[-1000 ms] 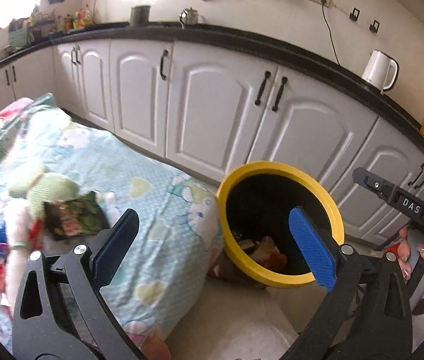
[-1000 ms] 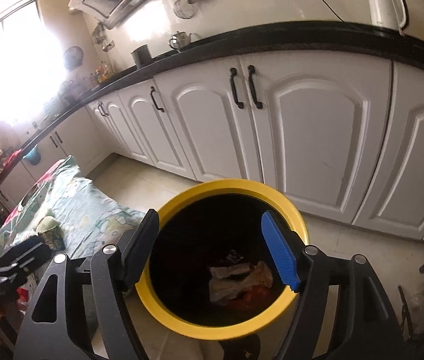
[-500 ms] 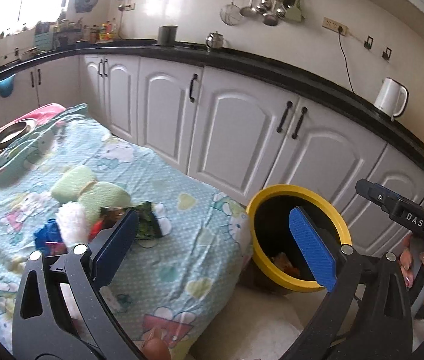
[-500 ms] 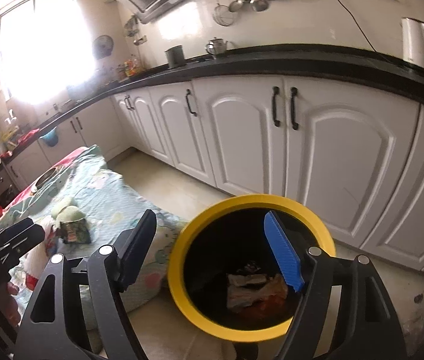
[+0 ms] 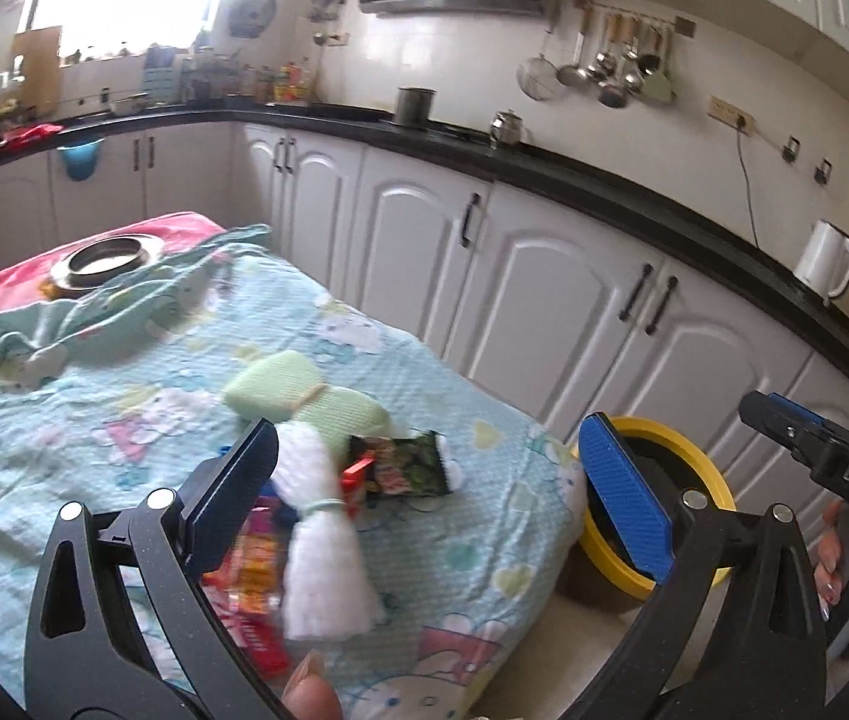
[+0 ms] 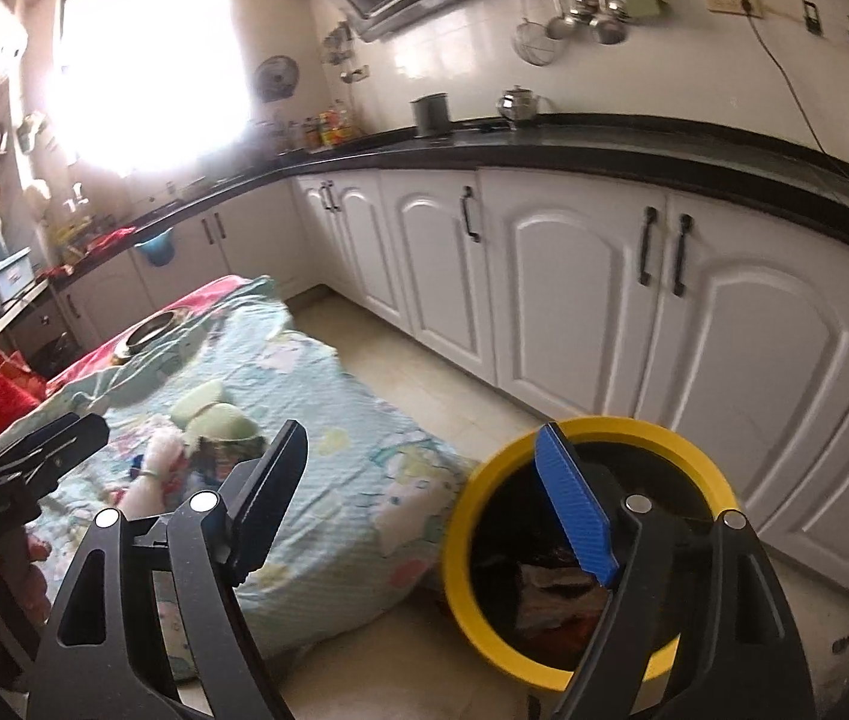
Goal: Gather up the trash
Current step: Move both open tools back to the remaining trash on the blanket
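Note:
A yellow-rimmed black trash bin (image 6: 592,438) stands on the floor by the table's right end, with crumpled wrappers (image 6: 550,594) inside; it also shows in the left wrist view (image 5: 706,480). On the table's blue patterned cloth (image 5: 142,372) lie a dark green snack wrapper (image 5: 406,468), red and orange wrappers (image 5: 250,570), a white fluffy bundle (image 5: 322,540) and a pale green cloth bundle (image 5: 304,396). My left gripper (image 5: 424,498) is open and empty above the wrappers. My right gripper (image 6: 424,504) is open and empty, between the table's end and the bin.
White kitchen cabinets (image 6: 574,300) under a black counter run behind the table and bin. A metal bowl (image 5: 106,261) sits on a red cloth at the table's far end. A white kettle (image 5: 823,261) stands on the counter. Tiled floor (image 6: 424,396) lies between table and cabinets.
Both grippers have swung left, away from the bin and toward the table. The left gripper now faces the wrappers on the cloth. Both stay open and empty.

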Action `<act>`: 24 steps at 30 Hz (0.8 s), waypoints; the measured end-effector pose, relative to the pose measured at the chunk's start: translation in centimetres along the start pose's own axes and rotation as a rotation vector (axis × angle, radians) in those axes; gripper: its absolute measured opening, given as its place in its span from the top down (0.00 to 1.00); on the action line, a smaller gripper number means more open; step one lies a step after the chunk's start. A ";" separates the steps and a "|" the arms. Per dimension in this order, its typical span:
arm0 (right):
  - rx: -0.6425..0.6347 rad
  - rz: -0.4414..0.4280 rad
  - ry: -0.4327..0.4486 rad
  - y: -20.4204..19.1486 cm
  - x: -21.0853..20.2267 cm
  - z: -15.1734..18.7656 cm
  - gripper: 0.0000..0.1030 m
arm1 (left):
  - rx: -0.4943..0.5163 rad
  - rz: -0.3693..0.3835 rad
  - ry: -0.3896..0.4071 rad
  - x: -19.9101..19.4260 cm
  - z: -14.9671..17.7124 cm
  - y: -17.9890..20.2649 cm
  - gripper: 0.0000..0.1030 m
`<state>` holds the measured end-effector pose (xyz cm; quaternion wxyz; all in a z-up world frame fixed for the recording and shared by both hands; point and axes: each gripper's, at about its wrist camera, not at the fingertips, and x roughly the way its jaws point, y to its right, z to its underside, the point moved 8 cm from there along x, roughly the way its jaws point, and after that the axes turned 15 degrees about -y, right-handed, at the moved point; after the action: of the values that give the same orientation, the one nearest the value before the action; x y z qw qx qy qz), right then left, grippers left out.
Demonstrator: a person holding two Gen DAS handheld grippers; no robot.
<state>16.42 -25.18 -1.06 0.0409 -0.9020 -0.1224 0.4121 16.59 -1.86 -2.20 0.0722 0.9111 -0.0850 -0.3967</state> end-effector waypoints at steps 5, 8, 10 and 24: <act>-0.061 -0.037 0.015 -3.5 -0.2 -0.7 0.26 | -0.047 -0.026 0.019 -1.1 0.1 -2.6 0.10; -0.094 -0.061 0.011 -5.5 0.1 -0.9 0.26 | -0.058 -0.053 0.030 -1.6 0.2 -4.0 0.10; -0.115 -0.077 0.005 -6.8 0.4 -0.9 0.26 | -0.068 -0.063 0.033 -2.0 0.3 -4.9 0.10; -0.228 -0.154 -0.022 -14.2 2.0 0.0 0.26 | -0.133 -0.106 0.039 -3.9 1.0 -10.3 0.11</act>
<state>15.01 -10.91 0.00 -0.0319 -0.8840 -0.2378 0.4011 14.19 8.93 -2.15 0.1131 0.9152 -0.0086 -0.3867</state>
